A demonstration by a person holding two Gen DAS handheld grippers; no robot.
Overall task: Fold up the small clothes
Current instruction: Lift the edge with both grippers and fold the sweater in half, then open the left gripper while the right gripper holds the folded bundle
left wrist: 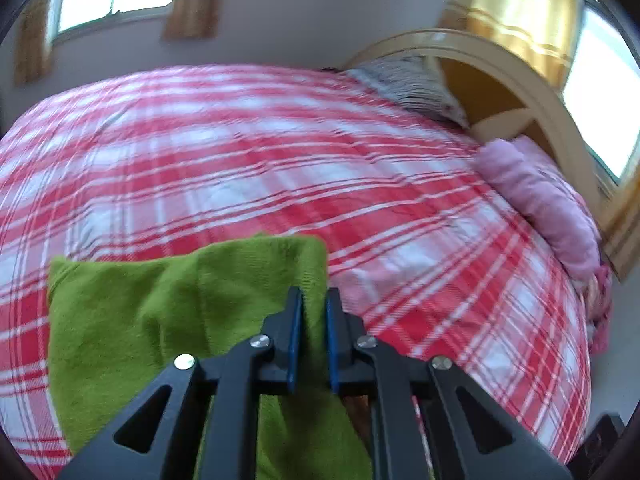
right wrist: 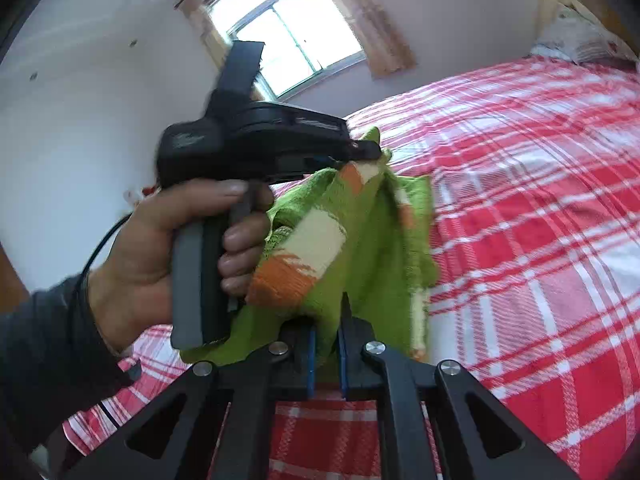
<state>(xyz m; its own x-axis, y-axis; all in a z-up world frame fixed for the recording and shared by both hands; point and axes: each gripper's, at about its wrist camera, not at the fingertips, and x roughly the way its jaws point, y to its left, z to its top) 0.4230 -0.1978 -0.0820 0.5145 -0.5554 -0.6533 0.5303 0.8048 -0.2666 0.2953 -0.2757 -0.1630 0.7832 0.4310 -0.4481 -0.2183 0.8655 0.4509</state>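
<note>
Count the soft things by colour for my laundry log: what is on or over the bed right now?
Green: 1, the green knitted garment with orange and cream patches, held over the bed
Red and white: 1, the red-and-white plaid bedspread
Pink: 1, the pink fluffy blanket roll
Grey: 1, the grey striped pillow
Total: 4

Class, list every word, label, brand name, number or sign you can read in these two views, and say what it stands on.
None: no readable text in either view.
The green knitted garment bears only orange and cream colour blocks, no lettering.
The red plaid bedcover is pattern only.
</note>
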